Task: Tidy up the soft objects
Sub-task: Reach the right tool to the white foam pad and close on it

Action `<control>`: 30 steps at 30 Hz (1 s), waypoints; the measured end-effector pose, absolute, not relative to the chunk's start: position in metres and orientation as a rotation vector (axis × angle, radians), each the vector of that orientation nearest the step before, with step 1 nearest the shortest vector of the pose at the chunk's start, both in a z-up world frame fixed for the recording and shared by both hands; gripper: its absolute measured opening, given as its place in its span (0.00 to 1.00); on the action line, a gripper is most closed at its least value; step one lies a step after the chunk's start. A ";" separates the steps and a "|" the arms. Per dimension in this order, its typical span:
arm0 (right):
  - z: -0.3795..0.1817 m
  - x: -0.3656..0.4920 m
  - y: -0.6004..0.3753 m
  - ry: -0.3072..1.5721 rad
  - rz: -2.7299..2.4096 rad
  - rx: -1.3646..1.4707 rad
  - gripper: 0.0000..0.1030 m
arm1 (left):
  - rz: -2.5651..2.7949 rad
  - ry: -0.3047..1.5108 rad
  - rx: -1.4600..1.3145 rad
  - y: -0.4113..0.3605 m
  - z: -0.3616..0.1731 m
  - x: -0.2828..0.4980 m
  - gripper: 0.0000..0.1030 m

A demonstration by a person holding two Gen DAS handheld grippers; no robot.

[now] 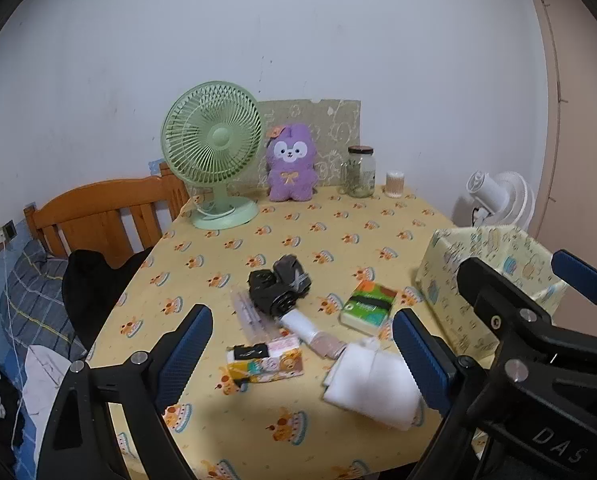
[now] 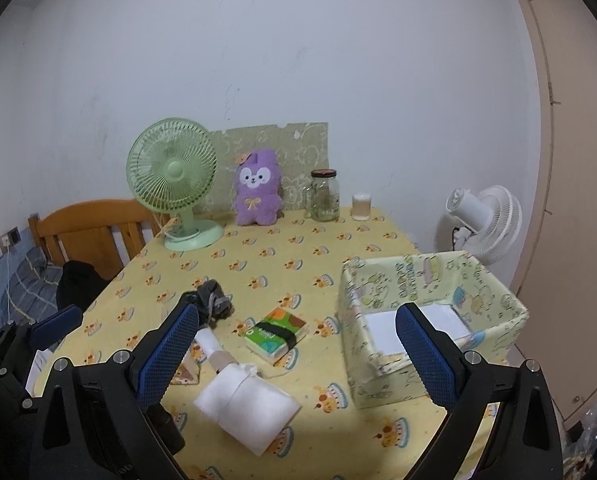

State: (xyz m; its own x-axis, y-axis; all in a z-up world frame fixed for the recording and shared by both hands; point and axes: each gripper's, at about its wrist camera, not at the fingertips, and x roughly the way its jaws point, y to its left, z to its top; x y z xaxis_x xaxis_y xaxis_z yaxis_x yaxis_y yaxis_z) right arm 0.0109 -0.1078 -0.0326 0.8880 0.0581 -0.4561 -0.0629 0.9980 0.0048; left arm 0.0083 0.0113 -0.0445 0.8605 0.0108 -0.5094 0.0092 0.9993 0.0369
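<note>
"DAS" is the only legible lettering, on the right gripper (image 1: 498,284) body. Both grippers hang open and empty. The white folded cloth (image 2: 246,410) lies between the right gripper's fingers (image 2: 166,352), at five o'clock from the left gripper (image 1: 304,356).

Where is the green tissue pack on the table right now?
The green tissue pack lies flat mid-table in both views, between the patterned fabric box on its right and the dark rolled bundle on its left, behind the white folded cloth.

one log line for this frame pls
left gripper: open, empty | right gripper: open, empty | white folded cloth: on table, untouched | fabric box: holds white item
</note>
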 end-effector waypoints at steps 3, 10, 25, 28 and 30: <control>-0.041 0.014 -0.101 0.484 0.077 -0.024 0.97 | 0.005 0.550 0.035 0.017 -0.053 0.009 0.90; -0.062 0.021 -0.084 0.505 0.107 -0.053 0.96 | 0.001 0.600 0.019 0.031 -0.077 0.015 0.90; -0.119 0.048 -0.066 0.621 0.133 -0.082 0.95 | -0.006 0.707 0.009 0.042 -0.135 0.038 0.88; -0.129 0.052 -0.065 0.645 0.134 -0.083 0.95 | -0.006 0.724 0.008 0.042 -0.142 0.043 0.88; -0.135 0.055 -0.065 0.661 0.134 -0.084 0.95 | -0.007 0.740 0.005 0.043 -0.149 0.046 0.88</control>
